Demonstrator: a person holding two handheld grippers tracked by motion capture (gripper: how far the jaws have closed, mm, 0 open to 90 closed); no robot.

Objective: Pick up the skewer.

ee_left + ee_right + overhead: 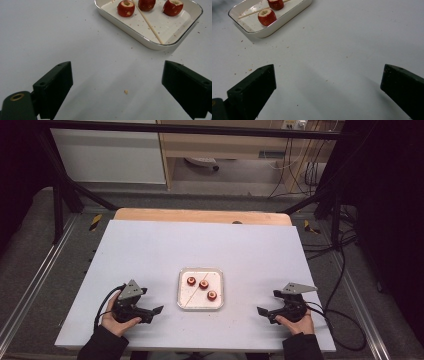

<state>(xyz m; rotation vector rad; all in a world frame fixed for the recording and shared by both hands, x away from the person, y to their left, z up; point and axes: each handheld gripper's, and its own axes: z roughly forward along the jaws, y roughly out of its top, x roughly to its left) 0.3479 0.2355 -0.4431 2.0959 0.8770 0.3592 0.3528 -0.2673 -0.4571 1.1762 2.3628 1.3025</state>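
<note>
Wooden skewer lies flat in white tray at table centre, long axis diagonal, beside three cored red fruits. Left gripper and right gripper rest either side, jaws spread, empty.

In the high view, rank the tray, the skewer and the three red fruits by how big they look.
1. White tray, largest.
2. Wooden skewer, long but thin, shorter than the tray.
3. The three red fruits, smallest; all look alike in size, so no ranking among them.
</note>
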